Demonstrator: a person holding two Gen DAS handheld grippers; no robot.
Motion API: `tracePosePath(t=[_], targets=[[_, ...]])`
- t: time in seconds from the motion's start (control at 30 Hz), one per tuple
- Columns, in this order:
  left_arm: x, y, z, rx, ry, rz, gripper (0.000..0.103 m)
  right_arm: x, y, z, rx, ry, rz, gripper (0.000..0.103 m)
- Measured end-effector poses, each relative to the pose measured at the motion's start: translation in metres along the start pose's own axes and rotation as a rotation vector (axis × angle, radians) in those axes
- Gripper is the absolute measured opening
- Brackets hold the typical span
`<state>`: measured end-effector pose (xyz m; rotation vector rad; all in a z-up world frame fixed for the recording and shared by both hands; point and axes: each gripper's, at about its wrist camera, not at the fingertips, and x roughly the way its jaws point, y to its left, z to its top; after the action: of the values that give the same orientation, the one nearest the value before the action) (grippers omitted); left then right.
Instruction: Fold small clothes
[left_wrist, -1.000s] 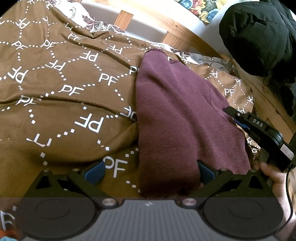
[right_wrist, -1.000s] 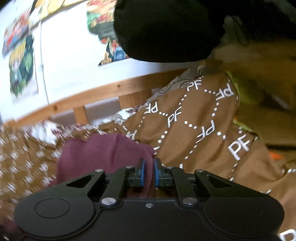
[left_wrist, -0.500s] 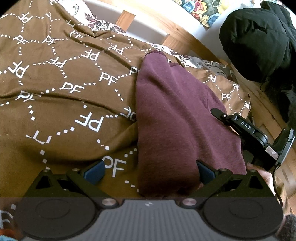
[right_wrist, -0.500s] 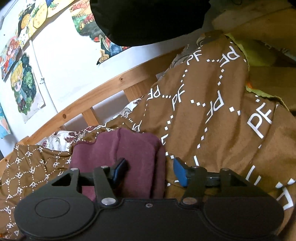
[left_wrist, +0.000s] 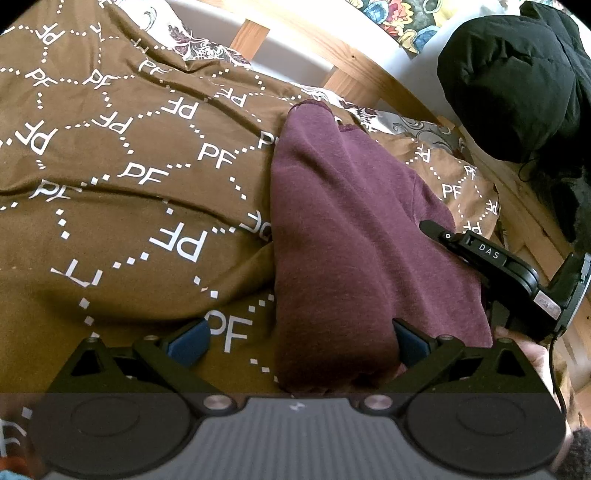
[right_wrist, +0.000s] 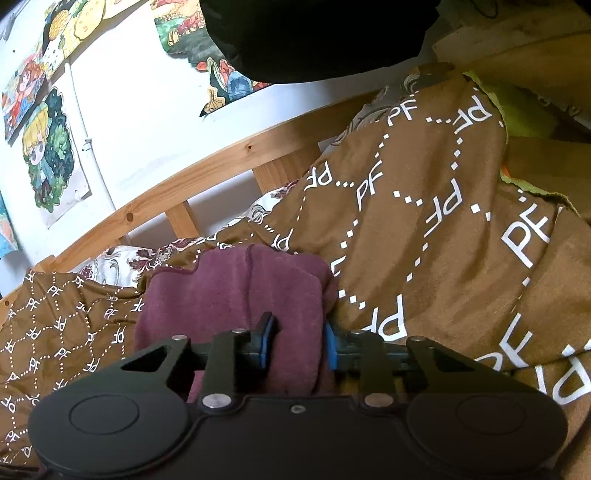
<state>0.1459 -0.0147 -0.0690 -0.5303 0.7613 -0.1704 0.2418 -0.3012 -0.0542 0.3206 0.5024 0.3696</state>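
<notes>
The right gripper, jaws closing around the near right edge of the maroon garment, is the nearer tool, while the left gripper stands spread over the near end of the garment, whose long axis runs near-to-far across the brown blanket.

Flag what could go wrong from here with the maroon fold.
1. Right gripper is closing on a thick bunched edge of the maroon garment; it may catch only some layers.
2. Left gripper is wide open astride the near end, so nothing pins it; a pull could drag the whole piece across the brown blanket.
</notes>
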Motion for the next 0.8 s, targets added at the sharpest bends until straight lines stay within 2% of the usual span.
tracePosePath(t=[0.4,0.57,0.6,0.67,0.7,0.73,0.8], targets=[[-0.006,0.002,0.010,-0.015,-0.002,-0.055,0.102,-0.005,0.006,-0.001,-0.018,-0.008,-0.025,0.026],[-0.003,-0.003,0.022,-0.006,0.043,-0.116,0.102,-0.005,0.008,0.001,-0.019,-0.015,-0.022,0.024],[-0.001,-0.004,0.023,-0.009,0.047,-0.127,0.100,-0.005,0.008,0.001,-0.015,-0.015,-0.021,0.024],[0.007,-0.006,0.026,-0.014,0.092,-0.137,0.088,-0.005,0.007,0.001,-0.004,-0.017,-0.017,0.024],[0.012,-0.007,0.027,-0.015,0.130,-0.130,0.077,-0.005,0.006,0.002,0.002,-0.020,-0.015,0.023],[0.016,-0.010,0.027,-0.015,0.150,-0.108,0.072,-0.006,0.006,0.002,0.007,-0.023,-0.011,0.023],[0.013,-0.015,0.025,0.002,0.130,-0.091,0.064,-0.009,0.007,0.003,0.008,-0.039,-0.005,0.020]])
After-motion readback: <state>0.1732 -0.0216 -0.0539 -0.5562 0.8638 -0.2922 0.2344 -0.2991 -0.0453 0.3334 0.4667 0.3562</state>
